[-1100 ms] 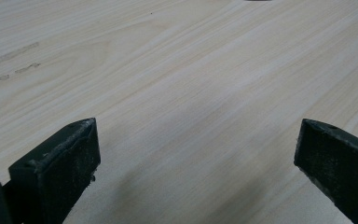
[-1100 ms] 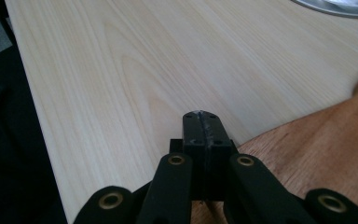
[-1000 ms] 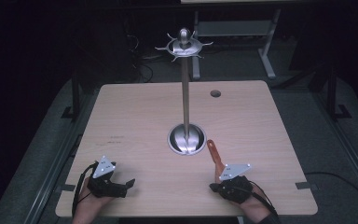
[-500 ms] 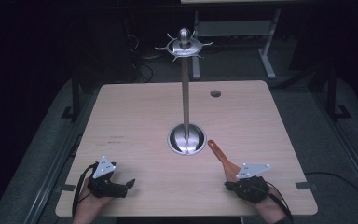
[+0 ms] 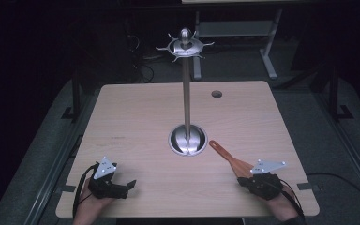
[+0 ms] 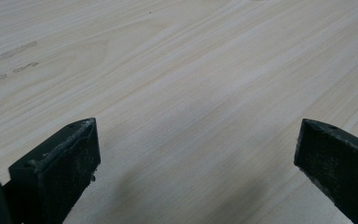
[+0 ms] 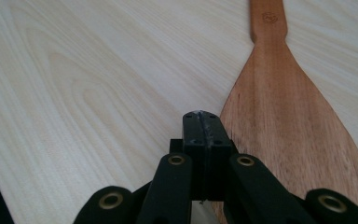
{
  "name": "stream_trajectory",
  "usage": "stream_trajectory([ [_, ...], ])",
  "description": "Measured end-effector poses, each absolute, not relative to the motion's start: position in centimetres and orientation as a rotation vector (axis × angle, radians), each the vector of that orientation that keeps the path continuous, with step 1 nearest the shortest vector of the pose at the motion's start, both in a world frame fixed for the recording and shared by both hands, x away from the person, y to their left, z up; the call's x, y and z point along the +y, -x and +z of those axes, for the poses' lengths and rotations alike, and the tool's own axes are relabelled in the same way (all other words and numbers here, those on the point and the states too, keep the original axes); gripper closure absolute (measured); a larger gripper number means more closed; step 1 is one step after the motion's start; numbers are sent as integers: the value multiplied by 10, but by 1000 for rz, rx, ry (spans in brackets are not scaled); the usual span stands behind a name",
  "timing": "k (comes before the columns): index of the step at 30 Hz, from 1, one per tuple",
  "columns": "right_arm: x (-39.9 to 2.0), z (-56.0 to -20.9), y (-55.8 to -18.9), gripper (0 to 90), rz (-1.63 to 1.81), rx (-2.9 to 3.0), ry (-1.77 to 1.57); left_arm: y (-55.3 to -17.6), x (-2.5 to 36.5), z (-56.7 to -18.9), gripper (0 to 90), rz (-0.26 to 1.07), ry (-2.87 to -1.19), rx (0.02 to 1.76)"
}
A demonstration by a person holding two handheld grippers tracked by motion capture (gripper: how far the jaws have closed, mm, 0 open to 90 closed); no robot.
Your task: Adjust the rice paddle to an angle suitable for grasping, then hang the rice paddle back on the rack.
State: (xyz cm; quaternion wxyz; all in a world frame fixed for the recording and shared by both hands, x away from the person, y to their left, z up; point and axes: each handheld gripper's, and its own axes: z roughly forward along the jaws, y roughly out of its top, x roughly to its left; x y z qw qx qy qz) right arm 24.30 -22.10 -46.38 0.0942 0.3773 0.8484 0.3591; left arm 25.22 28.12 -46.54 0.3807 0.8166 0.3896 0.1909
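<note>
**Working the wooden spatula near the foot of the hanging stand**

Judging by how things lie, the step in hand is getting hold of the wooden spatula [image 5: 229,158], and the lift has not yet begun. The spatula lies flat on the tabletop [image 5: 136,117], its narrow handle pointing toward the round base [image 5: 187,139] of the tall metal stand [image 5: 186,93] and its broad blade toward the person's right hand. The right gripper [image 5: 244,176] sits at the blade end. In the right gripper view its fingers are pressed together with nothing between them, and the blade lies just beside them on the wood rather than in their grip. Whether the closed tips touch the blade's edge I cannot tell.

The left gripper [image 5: 130,185] rests low at the near left of the tabletop, well apart from the spatula. In the left gripper view its fingers stand wide apart over bare wood.

The ring of hooks [image 5: 185,47] at the top of the stand is empty, so hanging the spatula there looks the likely aim. The next move probably calls for spreading the right fingers, bringing them across the spatula where it narrows toward the handle, and closing firmly. A thin, flat piece lying flush on wood is awkward to pinch. One finger would likely have to slip under an edge, or the blade could skid away.
</note>
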Motion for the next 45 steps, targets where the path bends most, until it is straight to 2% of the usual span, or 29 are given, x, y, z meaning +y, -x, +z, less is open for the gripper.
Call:
stream_trajectory([
  [7,-223,-460,-244,890,1096,2496,-1115,-251,280,-466,0,482,-2077,999],
  [18,-225,-454,-261,688,1108,2501,-1161,-253,281,-466,0,485,-2093,992],
  [24,-221,-449,-275,621,1068,2513,-1181,-252,282,-466,0,487,-2097,989],
  [45,-186,-430,-342,579,722,2676,-1181,-250,282,-467,0,478,-2092,1005],
])
